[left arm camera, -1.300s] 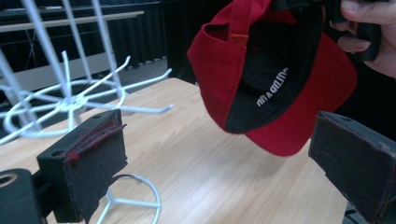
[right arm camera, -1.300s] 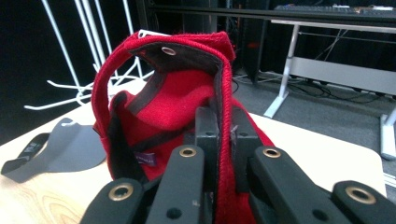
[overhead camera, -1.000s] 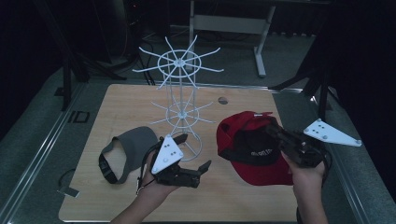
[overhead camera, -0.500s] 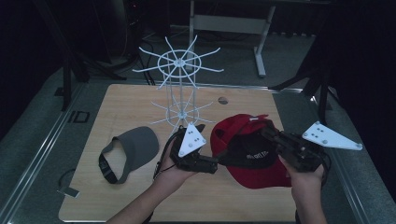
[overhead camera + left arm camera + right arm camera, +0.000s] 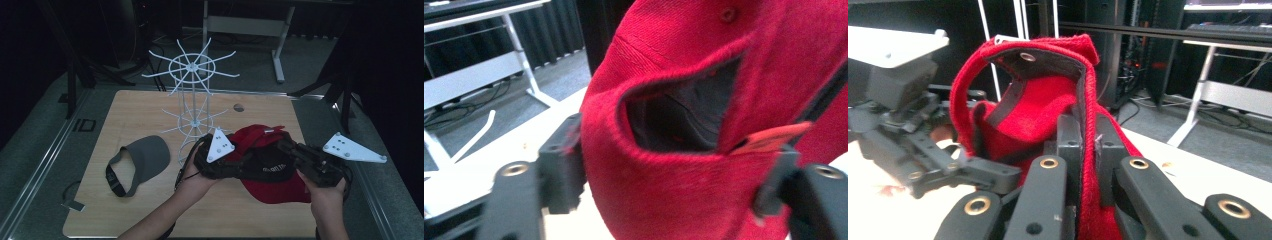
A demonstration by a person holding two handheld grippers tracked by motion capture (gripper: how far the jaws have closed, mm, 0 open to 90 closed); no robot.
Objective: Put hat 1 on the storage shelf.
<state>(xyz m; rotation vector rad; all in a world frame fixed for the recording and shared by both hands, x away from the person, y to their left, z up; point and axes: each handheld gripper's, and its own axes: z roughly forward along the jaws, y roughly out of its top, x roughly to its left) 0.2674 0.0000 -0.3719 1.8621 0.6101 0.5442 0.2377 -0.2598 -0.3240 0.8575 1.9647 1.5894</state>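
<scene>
Scene: a person at a wooden surface (image 5: 150, 115) works a red cap (image 5: 280, 187) with a handheld tool in each hand, seen from the high view.
Red cap: near the right front of the surface, lifted between the two tools, its black-lined inside turned partly up.
Right tool (image 5: 1087, 150): clamped tight on a fold of the cap's red edge; in the right gripper view the fabric is pinched between the two black jaws and rises above them in a loop.
Left tool (image 5: 669, 185): at the cap's back opening, its jaws have just been closing with the red band between them. In the left gripper view the jaws sit against the band on both sides, though a firm pinch cannot be told.
Hands: the left hand (image 5: 192, 172) reaches in from the bottom centre, the right hand (image 5: 325, 192) from the bottom right.
Grey visor (image 5: 142, 160): flat on the left part of the surface, well apart from the cap.
White wire rack (image 5: 192, 100): upright behind the left tool, towards the middle of the surface.
</scene>
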